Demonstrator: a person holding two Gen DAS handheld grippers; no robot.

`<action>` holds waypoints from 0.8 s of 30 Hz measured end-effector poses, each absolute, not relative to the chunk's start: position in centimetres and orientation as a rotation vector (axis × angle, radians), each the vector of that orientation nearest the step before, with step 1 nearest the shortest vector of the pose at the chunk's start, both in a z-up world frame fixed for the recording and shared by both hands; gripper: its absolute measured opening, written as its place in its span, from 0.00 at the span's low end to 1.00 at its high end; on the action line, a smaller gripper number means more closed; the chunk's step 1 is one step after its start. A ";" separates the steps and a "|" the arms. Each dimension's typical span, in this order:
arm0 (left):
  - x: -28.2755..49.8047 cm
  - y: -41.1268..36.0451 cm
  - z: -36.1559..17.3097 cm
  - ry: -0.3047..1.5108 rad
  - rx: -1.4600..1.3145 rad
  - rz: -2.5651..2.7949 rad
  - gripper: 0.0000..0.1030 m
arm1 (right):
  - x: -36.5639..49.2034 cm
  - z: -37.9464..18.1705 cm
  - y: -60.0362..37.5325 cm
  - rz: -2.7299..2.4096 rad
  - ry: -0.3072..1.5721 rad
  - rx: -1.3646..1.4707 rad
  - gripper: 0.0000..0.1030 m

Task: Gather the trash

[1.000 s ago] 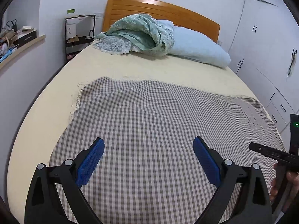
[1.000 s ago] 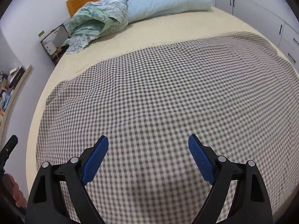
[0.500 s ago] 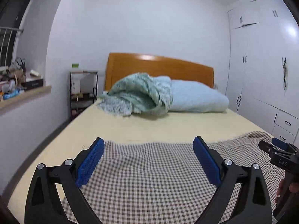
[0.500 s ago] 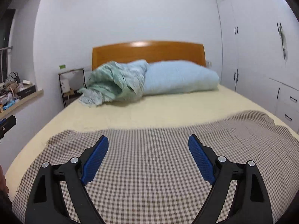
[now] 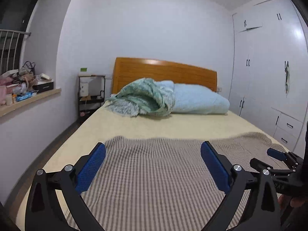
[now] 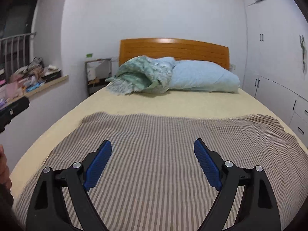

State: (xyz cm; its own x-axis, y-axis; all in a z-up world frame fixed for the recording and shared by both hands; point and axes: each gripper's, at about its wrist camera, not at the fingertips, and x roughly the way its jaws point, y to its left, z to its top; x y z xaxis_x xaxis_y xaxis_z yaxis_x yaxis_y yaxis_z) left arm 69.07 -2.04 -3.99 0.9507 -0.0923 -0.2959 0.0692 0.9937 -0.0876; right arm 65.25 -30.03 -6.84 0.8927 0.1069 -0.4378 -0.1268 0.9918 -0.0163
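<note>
- A bed with a pale yellow sheet fills the middle of the room, its head against the far white wall.
- The wooden headboard catches a bright glare along its top edge.
- A checked brown-and-white cloth covers the near end of the bed.
- At the head end lie a crumpled green blanket and, touching it, a light blue duvet.
- A black open-shelf stand is at the bed's far left corner.
- A wooden ledge along the left wall is crowded with clutter, below a railed window.
- White wardrobes with dark handles line the right wall.
</note>
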 end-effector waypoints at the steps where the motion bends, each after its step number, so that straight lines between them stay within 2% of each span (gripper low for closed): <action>1: 67.6 -1.9 -4.0 0.304 -0.075 -0.074 0.93 | 64.0 -6.8 -29.6 0.130 0.454 -0.054 0.81; 8: 54.3 -1.7 -2.6 0.266 -0.032 -0.041 0.93 | 54.2 -6.0 -29.3 0.122 0.419 -0.090 0.81; 10: 50.7 -1.8 -2.4 0.265 -0.023 -0.054 0.93 | 51.2 -5.8 -29.3 0.111 0.420 -0.084 0.88; 24: 32.6 -1.8 -2.5 0.290 0.012 -0.028 0.93 | 37.4 -5.4 -29.0 0.065 0.368 -0.069 0.88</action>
